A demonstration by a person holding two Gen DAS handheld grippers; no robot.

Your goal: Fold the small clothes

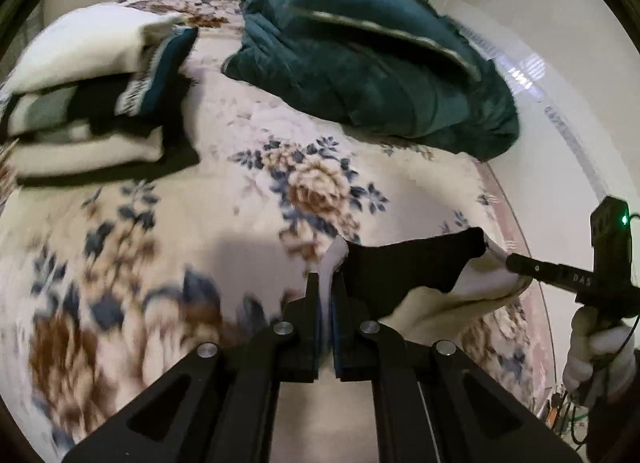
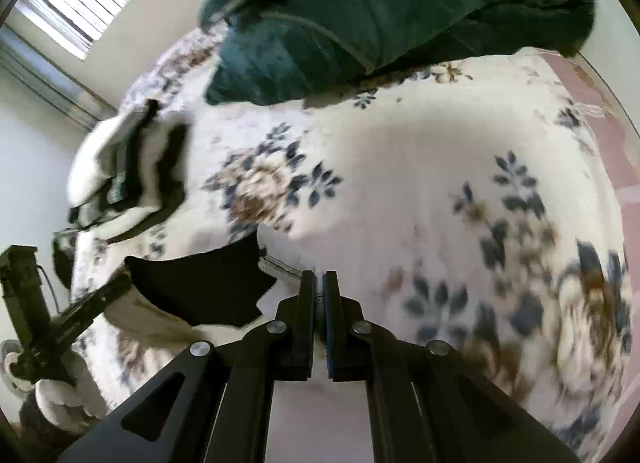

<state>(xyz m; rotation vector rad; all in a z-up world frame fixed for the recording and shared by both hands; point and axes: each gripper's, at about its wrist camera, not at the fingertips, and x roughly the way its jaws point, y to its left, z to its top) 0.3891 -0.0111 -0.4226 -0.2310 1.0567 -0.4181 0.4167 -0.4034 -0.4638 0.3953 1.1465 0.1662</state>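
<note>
Floral bedspread (image 1: 248,223) lies below both hand-held grippers (image 1: 329,283) (image 2: 319,283), each clamped on the black-and-white garment (image 1: 408,267).

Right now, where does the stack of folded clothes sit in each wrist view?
Left wrist: stack of folded clothes at upper left, on the floral blanket.
Right wrist: same stack at middle left.
Shared landmark: dark green blanket, heaped beyond it to its right.

Both wrist views look close along their fingers; both share the floral bedspread (image 1: 248,223).
</note>
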